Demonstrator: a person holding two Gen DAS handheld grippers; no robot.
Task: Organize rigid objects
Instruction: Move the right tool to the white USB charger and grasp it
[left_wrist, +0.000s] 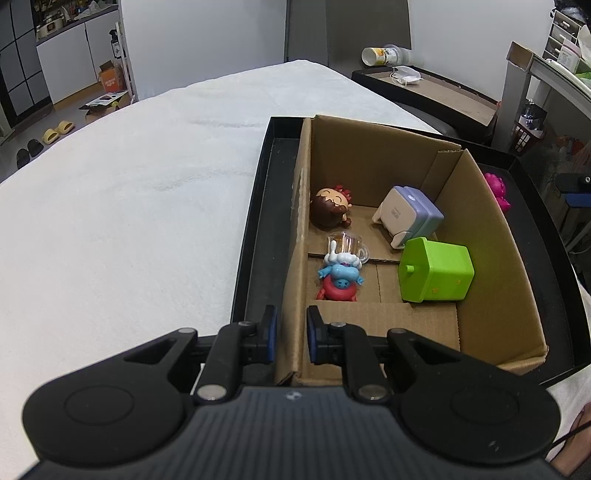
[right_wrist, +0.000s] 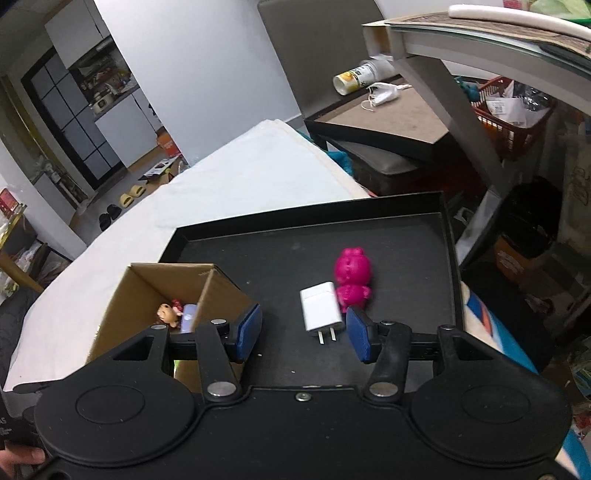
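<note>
White fleecy cover (left_wrist: 129, 203) spread wide over the surface, with a cluttered room behind: cabinets, slippers on the floor, a side table at the far right.

On the cover, a shallow black tray (left_wrist: 258, 221), its raised rim running along the left and far sides. Inside the tray, against its left part, an open cardboard box (left_wrist: 369, 158), flaps folded down to the floor.

Left gripper (left_wrist: 291, 332) low at the near left corner of the box, blue pads nipped close on either side of the box's left wall, gripping the cardboard. Right gripper (right_wrist: 304, 330) angled down over the bare part of the tray, jaws roughly half apart, nothing between the pads, clear of everything below.

In the box, from big to small:
- green cube-shaped toy (left_wrist: 439, 269) near the right wall, tipped on its side
- lavender and white boxy gadget (left_wrist: 410, 214) leaning in the far right corner, just beside the green cube
- brown-haired doll head (left_wrist: 330, 208) lying close to the left wall
- blue figure on a red ring (left_wrist: 340, 280), nearer, upside down
- tiny clear glass mug (left_wrist: 347, 245) between doll head and blue figure, touching the latter

On the open tray floor, outside the box:
- pink figure (right_wrist: 351, 277) lying flat
- white plug charger (right_wrist: 319, 308) just beside it, perhaps touching, prongs toward the right gripper
</note>
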